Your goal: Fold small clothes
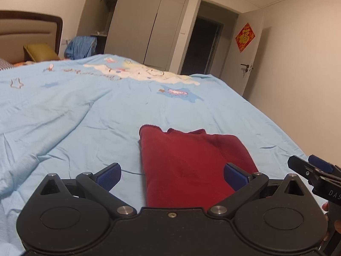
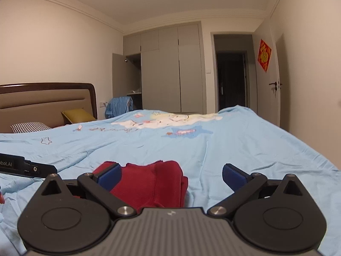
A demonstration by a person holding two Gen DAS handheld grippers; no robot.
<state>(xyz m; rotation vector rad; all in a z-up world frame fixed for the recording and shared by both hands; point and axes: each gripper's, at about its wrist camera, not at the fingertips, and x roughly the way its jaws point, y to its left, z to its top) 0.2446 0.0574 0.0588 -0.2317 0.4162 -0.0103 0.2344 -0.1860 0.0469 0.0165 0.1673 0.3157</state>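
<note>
**Red garment lies folded on the bed; both grippers empty**

A small red garment [image 1: 191,166] is seen lying on the light blue bedspread [image 1: 85,111], near the edge closest to the cameras. It appears to have been folded into a compact, roughly rectangular bundle: layered edges are visible at its far end in the left wrist view, and stacked layers are seen along its right side in the right wrist view. How many folds have been made cannot be told.

The left gripper [image 1: 172,176] is held low just in front of the garment, with its jaws spread wide; nothing is pinched between them. The right gripper [image 2: 171,177] is likewise held with its jaws spread and empty, the garment lying towards its left finger rather than centred between the two.

The task is judged to be well advanced for this piece, perhaps complete, though a final fold or a smoothing of the uneven far edge may still be needed. No other small clothes awaiting folding can be made out on the bedspread.
</note>
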